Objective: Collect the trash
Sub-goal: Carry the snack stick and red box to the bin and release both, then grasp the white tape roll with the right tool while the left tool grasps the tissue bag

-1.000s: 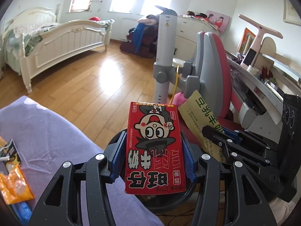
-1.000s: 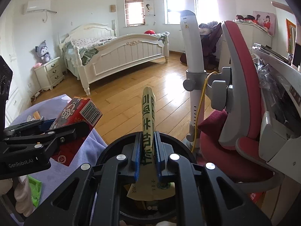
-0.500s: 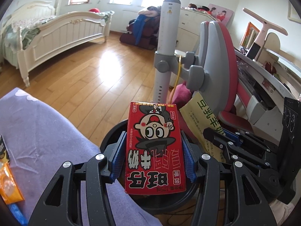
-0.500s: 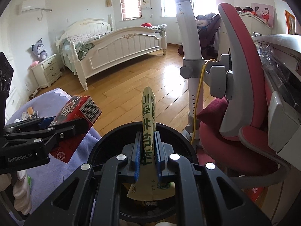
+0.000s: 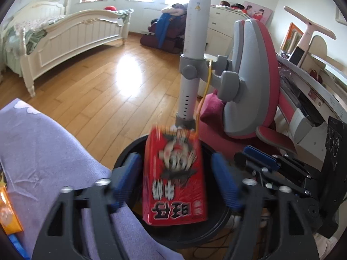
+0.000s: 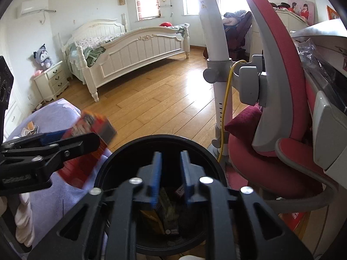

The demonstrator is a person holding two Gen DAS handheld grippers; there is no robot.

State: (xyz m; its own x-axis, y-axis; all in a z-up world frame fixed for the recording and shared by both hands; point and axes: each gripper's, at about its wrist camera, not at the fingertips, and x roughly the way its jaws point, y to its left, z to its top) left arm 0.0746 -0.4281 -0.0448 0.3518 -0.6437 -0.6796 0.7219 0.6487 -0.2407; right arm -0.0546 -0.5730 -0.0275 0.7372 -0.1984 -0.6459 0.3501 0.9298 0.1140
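My left gripper (image 5: pixel 175 177) hangs right over the black bin (image 5: pixel 130 151), its jaws opening, the blue pads clear of the red carton (image 5: pixel 173 179) on both sides. The carton is blurred and tilted between them, above the bin's mouth, touching neither pad as far as I can see. My right gripper (image 6: pixel 171 175) is over the same bin, jaws opening with nothing between them; below them, inside the bin, lie the yellow wrapper (image 6: pixel 155 215) and other scraps.

To do this release well, I judge I should hold both hands steady above the bin's mouth until the carton has gone below the rim, and lift away only then, so that a finger does not knock it toward the purple cloth (image 5: pixel 54 151) just left of the bin. More trash, an orange packet (image 5: pixel 8 214), lies on that cloth, farther from the bin. Beyond the bin stand the red chair (image 5: pixel 260 75) and the white bed (image 5: pixel 76 32).

A second ago my left pads pinched the carton squarely and my right pads were pressed on the upright yellow wrapper. Now both grips are let go, and the wrapper is down in the bin.
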